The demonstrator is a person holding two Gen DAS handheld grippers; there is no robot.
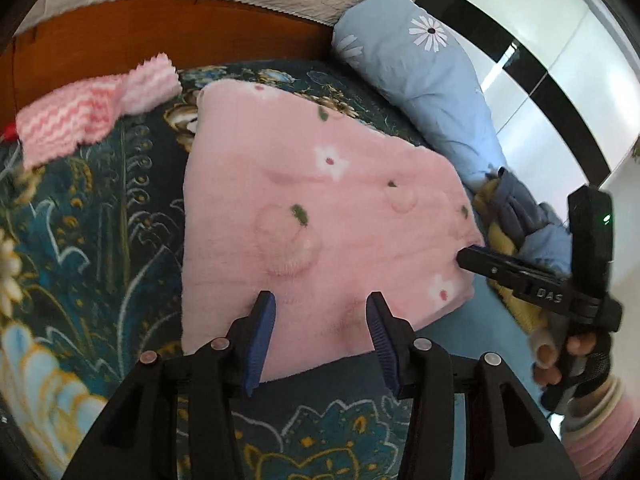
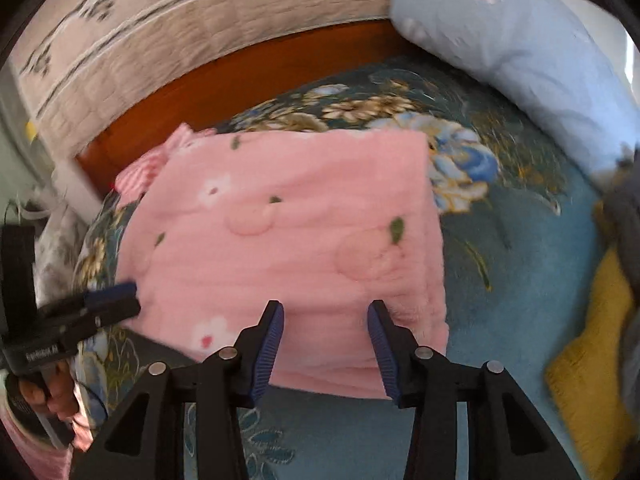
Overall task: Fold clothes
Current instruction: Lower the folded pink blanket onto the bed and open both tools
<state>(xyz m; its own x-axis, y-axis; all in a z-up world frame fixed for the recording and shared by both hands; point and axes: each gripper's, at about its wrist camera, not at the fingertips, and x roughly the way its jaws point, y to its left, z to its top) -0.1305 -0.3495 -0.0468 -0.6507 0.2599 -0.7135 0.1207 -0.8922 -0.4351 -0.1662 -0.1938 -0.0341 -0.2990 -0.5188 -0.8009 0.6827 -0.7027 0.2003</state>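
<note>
Folding looked nearly done: pink fleece garment lay as a flat rectangle on the floral bedspread. Left gripper and right gripper hovered at its near edge, jaws apart, empty. Next judged: a final fold or setting it aside.

Two black grippers: left gripper and right gripper, both with ribbed blue pads and round silver screws. White "DAS" lettering and a small green light on the right one. Bare fingers, dark glove, pink ribbed sleeve.
</note>
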